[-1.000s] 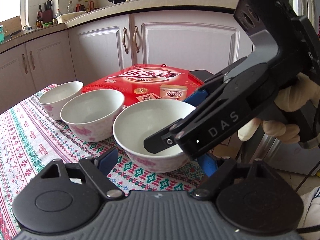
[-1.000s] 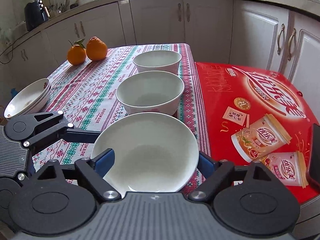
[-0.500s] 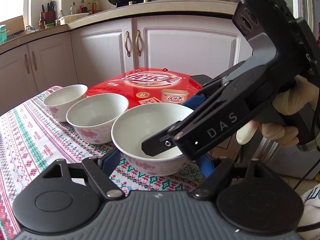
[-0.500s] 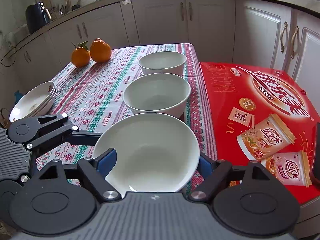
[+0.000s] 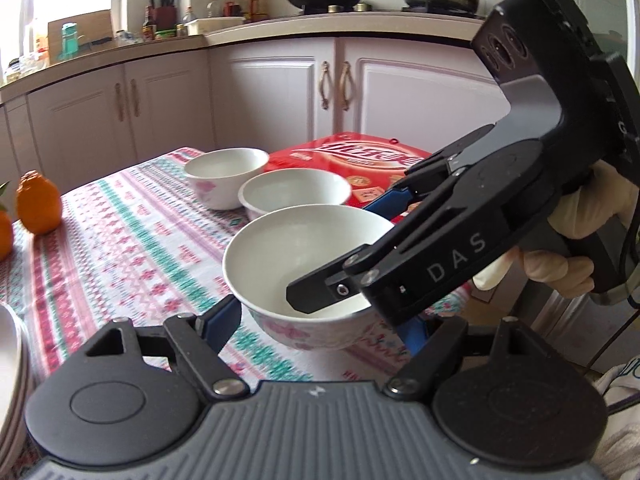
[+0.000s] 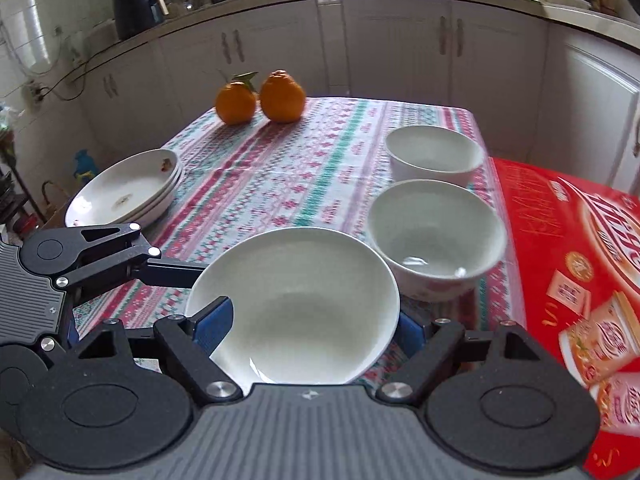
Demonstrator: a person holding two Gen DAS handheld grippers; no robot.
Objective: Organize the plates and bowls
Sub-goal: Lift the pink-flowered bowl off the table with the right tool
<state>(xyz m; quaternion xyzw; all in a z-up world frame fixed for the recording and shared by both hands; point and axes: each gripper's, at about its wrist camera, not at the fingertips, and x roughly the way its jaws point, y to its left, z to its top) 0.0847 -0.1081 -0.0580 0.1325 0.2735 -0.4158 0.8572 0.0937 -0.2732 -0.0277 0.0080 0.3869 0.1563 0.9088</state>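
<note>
White kitchen cabinets are seen behind a counter (image 6: 280, 168) spread with a patterned red and green cloth. At lower centre of both views a white bowl (image 6: 296, 304) is seen, and it appears to be raised off the cloth. The right gripper (image 6: 308, 326) is set about this bowl, a blue finger (image 6: 212, 324) on each side of it; the fingers are spread to the bowl's width and seem to be pressed on its outer wall, so the bowl is judged to be held. The left gripper (image 5: 320, 324) is placed at the same bowl, its fingers wide apart and flanking it low down, though contact cannot be told. Two more bowls (image 6: 436, 236) are lined up toward the upper right, beside a red carton (image 6: 568, 248). A stack of plates (image 6: 124, 188) is seen at left, and two oranges (image 6: 260, 98) at upper centre. The bowl is judged to be glazed ceramic: stiff, fairly heavy, slippery and easily chipped. It would best be held across its widest wall, just under the rim, and lowered gently into the next bowl so that no knock is given.
</note>
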